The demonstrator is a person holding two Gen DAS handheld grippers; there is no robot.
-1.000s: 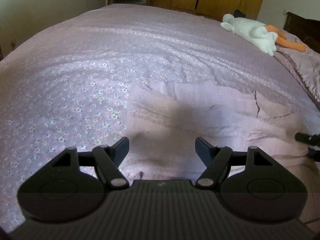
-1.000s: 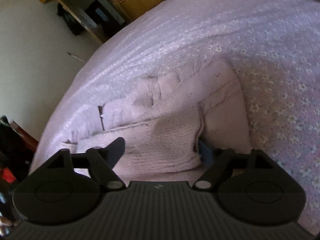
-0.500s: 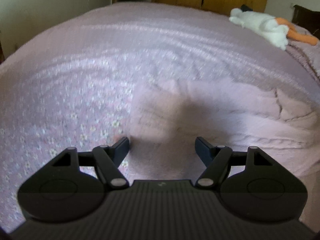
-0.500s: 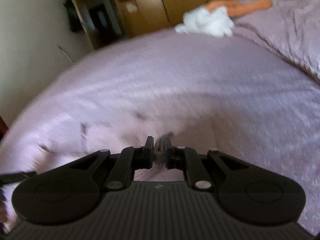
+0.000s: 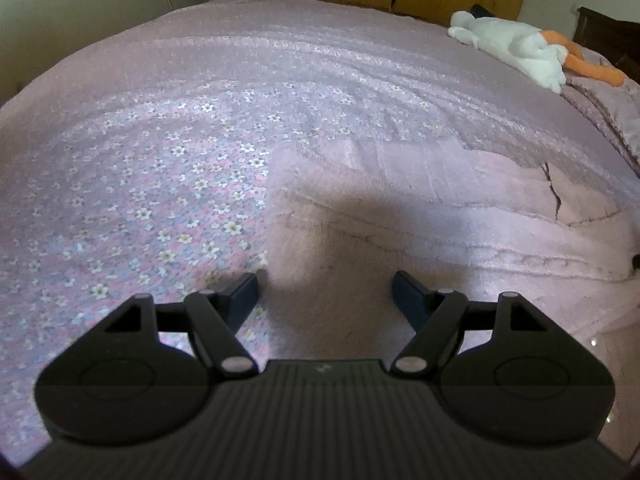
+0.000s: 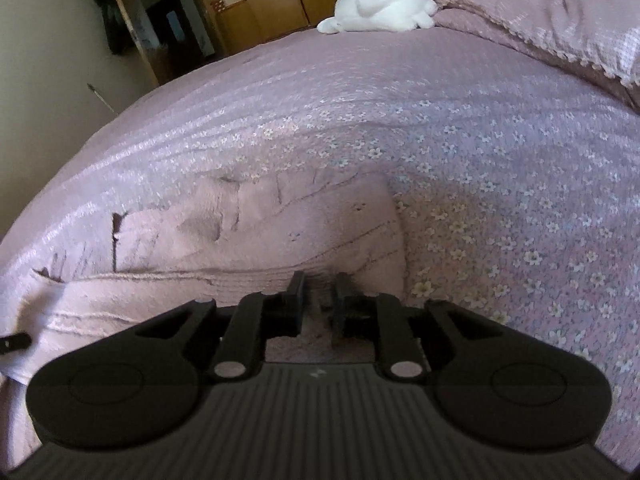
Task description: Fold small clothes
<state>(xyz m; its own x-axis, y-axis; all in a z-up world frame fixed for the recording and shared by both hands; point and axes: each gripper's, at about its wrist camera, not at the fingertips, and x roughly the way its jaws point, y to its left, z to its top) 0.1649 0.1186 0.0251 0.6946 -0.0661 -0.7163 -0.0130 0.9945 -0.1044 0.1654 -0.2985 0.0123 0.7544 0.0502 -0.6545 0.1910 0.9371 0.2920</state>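
floral bedspread [image 5: 168, 184] w/ pink knit garment [image 5: 420, 208]: left tongs [image 5: 325, 289] wide over its edge, right tongs [image 6: 319, 292] pinching its hem.

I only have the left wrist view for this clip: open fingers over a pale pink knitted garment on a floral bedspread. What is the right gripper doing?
Observer: The right gripper is shut on the pale pink knitted garment, pinching a fold at its near edge.
Operator: Which end of the garment is that?
Observer: The end opposite the left gripper; flowered bedspread begins just past it.
Operator: Anything else I am missing?
Observer: A fringed purple blanket lies bunched beside the white and orange plush toy.
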